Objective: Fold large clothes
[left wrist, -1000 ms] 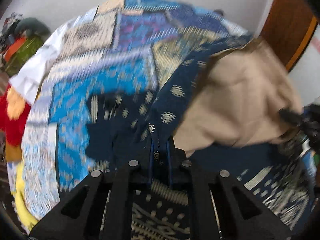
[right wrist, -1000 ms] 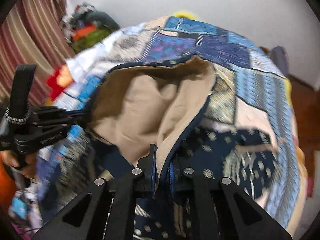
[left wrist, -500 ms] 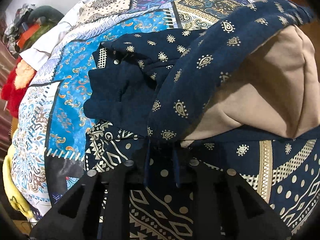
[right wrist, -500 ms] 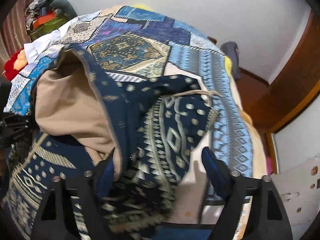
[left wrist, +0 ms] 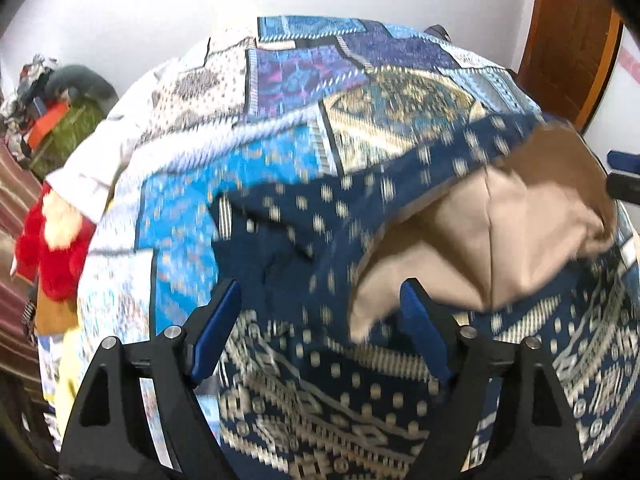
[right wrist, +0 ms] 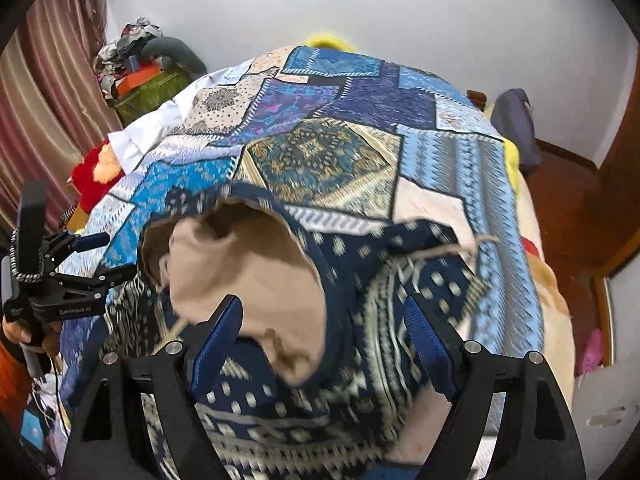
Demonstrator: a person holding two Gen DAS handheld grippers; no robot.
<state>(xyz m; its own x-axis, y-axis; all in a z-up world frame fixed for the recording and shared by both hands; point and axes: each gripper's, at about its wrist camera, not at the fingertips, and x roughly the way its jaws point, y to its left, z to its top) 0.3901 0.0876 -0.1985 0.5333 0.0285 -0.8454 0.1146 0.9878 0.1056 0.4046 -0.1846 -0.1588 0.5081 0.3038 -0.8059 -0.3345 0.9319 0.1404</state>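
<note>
Your left gripper [left wrist: 320,308] is opening, its blue pads already wide apart, and the cloth lies below the gap with neither pad pressing on it. Your right gripper [right wrist: 324,320] stands wide as well, pads clear of the fabric, holding nothing.

Under both of them lies the hooded garment [left wrist: 320,380], dark blue with cream dots and bands of zigzag pattern. It rests on the near part of the bed, and much of it is blurred. Its hood [right wrist: 248,272] is turned open so the tan lining shows; from the left gripper's view that lining sits to the right of the pads, and from the right gripper's view it sits to the left and just beyond them. A pale drawstring [right wrist: 444,250] trails off to the right of the hood.

The garment lies on a patchwork bedspread [right wrist: 332,120] of blue, cream and purple panels that covers the bed to its far edge. At the far left is a heap of clothes [right wrist: 140,64], and nearer on the left a red fluffy item [left wrist: 52,252]. A white wall [right wrist: 440,20] stands behind the bed, a striped curtain [right wrist: 44,96] hangs on the left and a wooden door [left wrist: 568,40] is on the right.
</note>
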